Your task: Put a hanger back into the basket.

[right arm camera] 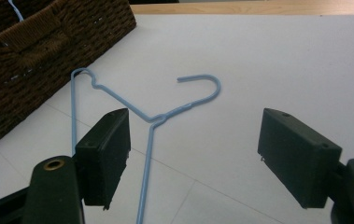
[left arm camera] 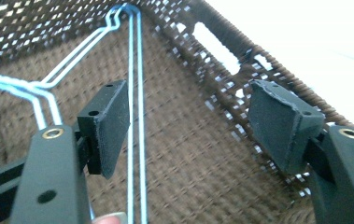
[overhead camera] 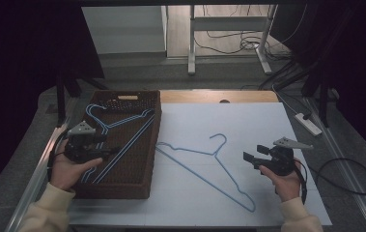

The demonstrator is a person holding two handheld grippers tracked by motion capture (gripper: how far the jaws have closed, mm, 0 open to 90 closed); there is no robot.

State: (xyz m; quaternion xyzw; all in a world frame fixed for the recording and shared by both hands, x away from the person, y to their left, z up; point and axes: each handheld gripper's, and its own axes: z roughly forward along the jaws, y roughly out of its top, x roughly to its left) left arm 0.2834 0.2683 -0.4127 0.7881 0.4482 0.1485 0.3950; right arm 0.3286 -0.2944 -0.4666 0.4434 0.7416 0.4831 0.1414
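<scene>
We see thin light-blue wire hangers, each with a curled hook and a notched shoulder. We count three: two hangers (overhead camera: 118, 130) lie stacked in the brown wicker basket (overhead camera: 137, 191) at the left of the white tabletop (overhead camera: 248, 125), and one hanger (overhead camera: 204, 164) lies flat on the top just right of the basket. Our left gripper (overhead camera: 115, 151) hangs over the basket with its jaws spread wide and nothing between them, the stacked wires below. Our right gripper (overhead camera: 254, 153) hovers beside the lone hanger, jaws equally wide and empty. We count two grippers and one basket.
</scene>
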